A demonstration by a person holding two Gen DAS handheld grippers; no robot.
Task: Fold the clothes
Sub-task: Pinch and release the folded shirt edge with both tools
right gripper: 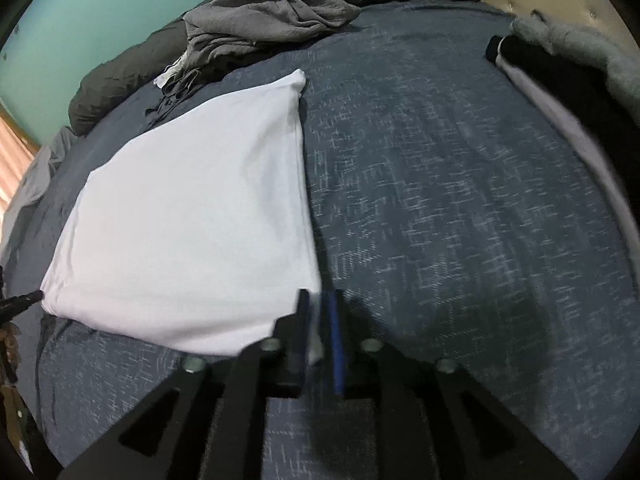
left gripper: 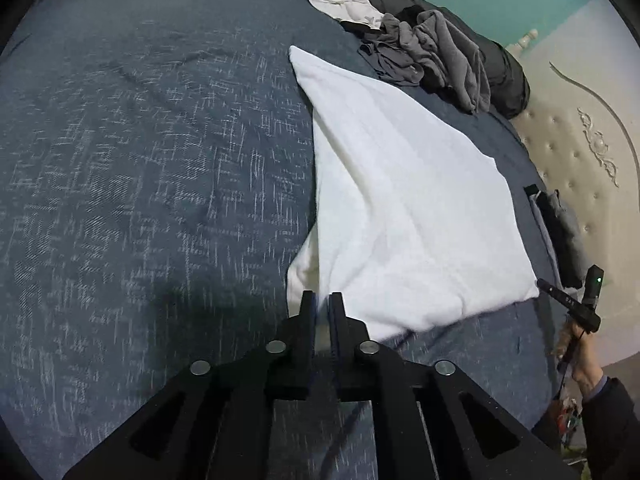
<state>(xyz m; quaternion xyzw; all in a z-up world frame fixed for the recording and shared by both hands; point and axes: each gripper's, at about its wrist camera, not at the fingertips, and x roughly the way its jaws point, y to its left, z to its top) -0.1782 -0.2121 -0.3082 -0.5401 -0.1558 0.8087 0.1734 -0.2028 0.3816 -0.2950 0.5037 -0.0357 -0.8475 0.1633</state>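
A white towel (left gripper: pixel 404 208) lies folded on the blue bedspread (left gripper: pixel 140 184). My left gripper (left gripper: pixel 323 300) is shut on its near left corner, which is lifted a little. In the left wrist view my right gripper (left gripper: pixel 540 282) pinches the towel's near right corner. In the right wrist view the white towel (right gripper: pixel 192 216) spreads to the left, and my right gripper (right gripper: pixel 320 300) is shut on its near corner. My left gripper's tip (right gripper: pixel 36 296) shows at the towel's other near corner at far left.
A crumpled grey garment (left gripper: pixel 436 52) and a white garment (left gripper: pixel 344 4) lie beyond the towel; the grey one (right gripper: pixel 260 24) shows in the right wrist view too. A dark duvet (left gripper: pixel 500 68) lines the far edge. Folded dark clothes (left gripper: pixel 560 224) sit by the tufted headboard (left gripper: pixel 592 160).
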